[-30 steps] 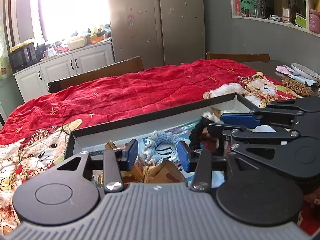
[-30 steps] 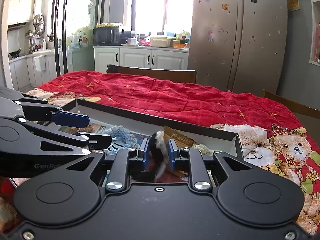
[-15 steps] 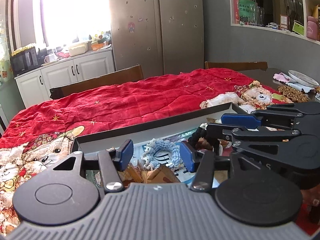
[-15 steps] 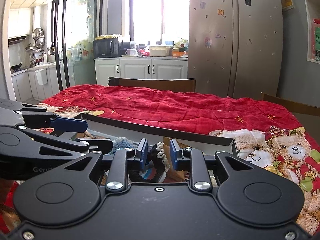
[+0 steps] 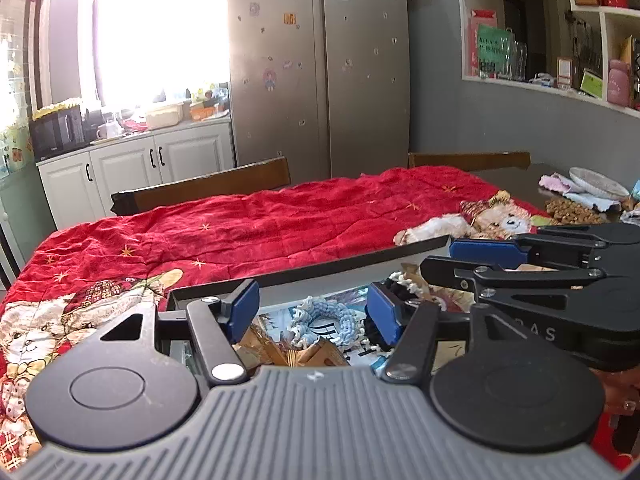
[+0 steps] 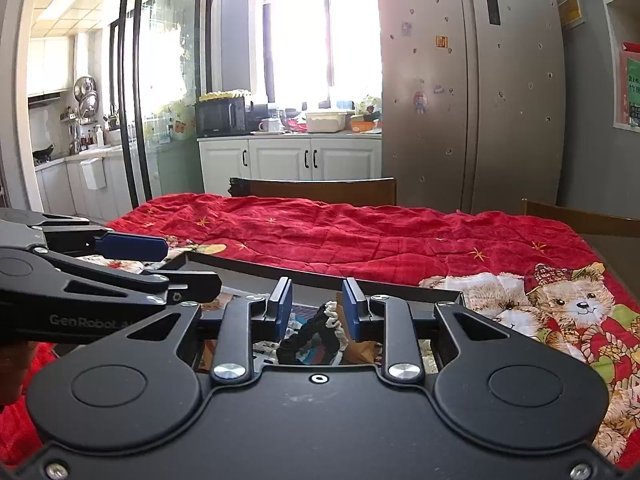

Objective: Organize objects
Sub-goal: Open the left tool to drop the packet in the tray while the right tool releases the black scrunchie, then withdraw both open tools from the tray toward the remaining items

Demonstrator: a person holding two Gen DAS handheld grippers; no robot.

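Observation:
A shallow dark-rimmed box lies on the red quilt and holds a light blue braided ring, brown paper packets and a black-and-white scrunchie. My left gripper is open and empty above the box's near left part, over the blue ring. My right gripper is open, its blue pads apart on either side of the scrunchie, which lies in the box. The box also shows in the right wrist view. Each gripper shows in the other's view.
The red quilt with teddy bear prints covers the table. Wooden chair backs stand at the far edge. A plate and brown snacks lie at the far right. A fridge and kitchen cabinets stand behind.
My right gripper has opened from shut on the black-and-white scrunchie and let it drop into the box. Both grippers have lifted and pulled back a little.

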